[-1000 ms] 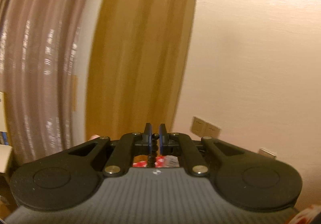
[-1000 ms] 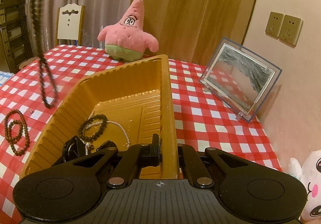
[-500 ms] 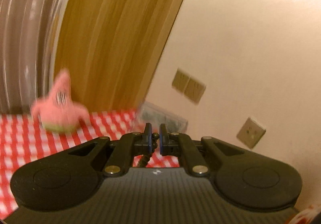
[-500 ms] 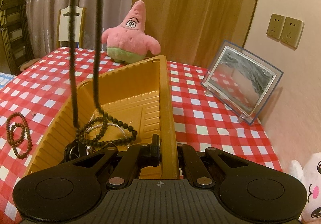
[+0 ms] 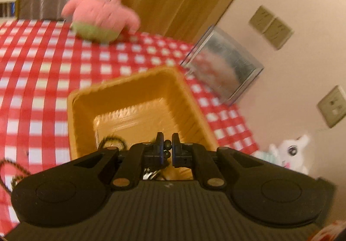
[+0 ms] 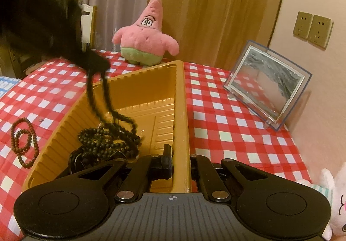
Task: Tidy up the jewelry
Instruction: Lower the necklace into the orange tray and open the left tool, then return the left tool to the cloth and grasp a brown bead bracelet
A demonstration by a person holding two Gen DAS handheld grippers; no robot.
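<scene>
An orange plastic tray (image 6: 181,98) stands on the red-checked tablecloth. My right gripper (image 6: 180,163) is shut on the tray's right wall near its front corner. My left gripper (image 5: 167,143) is shut on a black bead necklace (image 5: 167,150), two beads showing between its pads. In the right wrist view the left gripper (image 6: 95,63) is a dark blur over the tray's left side. The black bead necklace (image 6: 108,139) hangs from it in two strands and piles on the tray floor over other jewelry. A brown bead bracelet (image 6: 23,141) lies on the cloth left of the tray.
A pink starfish plush (image 6: 147,40) sits behind the tray. A glass-framed picture (image 6: 268,85) leans at the right near the wall with sockets (image 6: 311,29). A white plush (image 6: 333,197) lies at the table's right front corner. A chair (image 6: 88,24) stands behind the table.
My left gripper has come down and tilted towards the tray. The necklace, first hanging left of the tray, now lies mostly heaped inside it. The right gripper has not moved.
</scene>
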